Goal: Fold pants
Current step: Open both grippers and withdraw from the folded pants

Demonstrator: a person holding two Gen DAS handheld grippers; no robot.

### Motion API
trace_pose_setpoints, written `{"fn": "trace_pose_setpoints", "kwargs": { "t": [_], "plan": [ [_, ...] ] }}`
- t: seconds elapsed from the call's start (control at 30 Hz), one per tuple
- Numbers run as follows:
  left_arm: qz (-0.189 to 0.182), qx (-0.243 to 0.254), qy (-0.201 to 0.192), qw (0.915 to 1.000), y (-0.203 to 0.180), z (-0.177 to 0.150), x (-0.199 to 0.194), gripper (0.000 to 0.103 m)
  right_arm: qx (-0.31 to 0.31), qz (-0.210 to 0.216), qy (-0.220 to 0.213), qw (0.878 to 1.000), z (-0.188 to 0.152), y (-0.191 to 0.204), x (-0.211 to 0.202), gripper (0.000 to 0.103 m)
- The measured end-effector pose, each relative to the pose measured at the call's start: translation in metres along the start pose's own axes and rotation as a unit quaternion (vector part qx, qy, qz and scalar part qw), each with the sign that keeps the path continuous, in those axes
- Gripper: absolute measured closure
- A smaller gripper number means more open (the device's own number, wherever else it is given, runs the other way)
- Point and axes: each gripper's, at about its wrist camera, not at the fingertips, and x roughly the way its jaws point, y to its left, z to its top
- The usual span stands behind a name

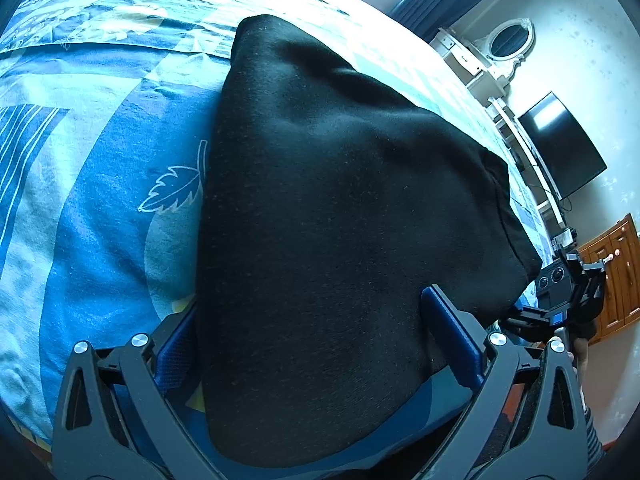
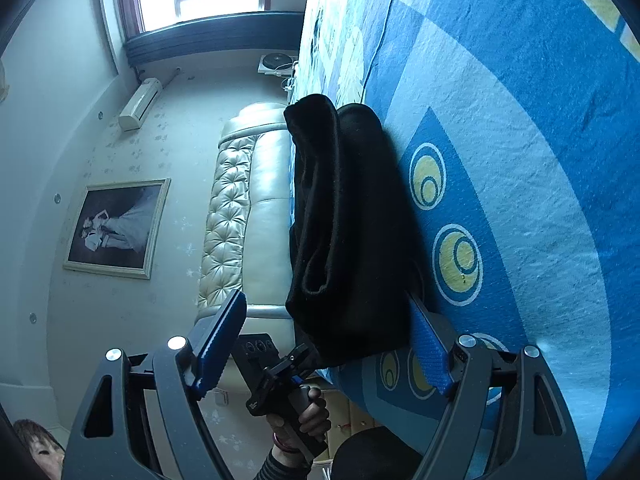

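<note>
Folded black fleece pants (image 1: 320, 220) lie on the blue patterned bedsheet (image 1: 100, 200), between the spread blue-padded fingers of both grippers. Left gripper (image 1: 320, 344) and right gripper (image 2: 328, 340) stand apart, gripping nothing. No legible writing.

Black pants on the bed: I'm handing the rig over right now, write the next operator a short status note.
Left gripper: open, jaws wide to either side of the near end of the black pants.
Right gripper: open, blue pads apart, not pressing; the bundle's end lies between them.
Pants: folded into a thick compact bundle, layered edges showing in the right wrist view, resting on the blue patterned bedspread near the bed's edge.
Done: the folds appear made and both grips released.
Left: probably only withdraw, then check the loose top layer lies flat.
</note>
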Motion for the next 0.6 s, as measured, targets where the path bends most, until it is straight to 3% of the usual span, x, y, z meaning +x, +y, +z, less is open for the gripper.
{"fn": "trace_pose_setpoints", "kwargs": {
  "t": [0.13,0.4,0.53,0.6],
  "plan": [
    [0.011,-0.003,0.003,0.9999,0.000,-0.002,-0.004,0.002,-0.028,-0.044,-0.002,0.999,-0.006,0.009,-0.009,0.026],
    [0.094,-0.024,-0.015,0.9952,-0.015,-0.026,-0.026,0.002,-0.067,-0.164,-0.016,0.984,-0.028,0.020,-0.036,0.026],
    [0.127,-0.031,-0.026,0.9911,-0.020,-0.040,-0.041,0.002,-0.109,-0.233,-0.017,0.966,-0.039,0.031,-0.039,0.025],
    [0.151,-0.017,-0.035,0.9877,-0.026,-0.049,-0.051,0.002,-0.142,-0.275,-0.023,0.951,-0.045,0.036,-0.040,0.024]
  ]
}}
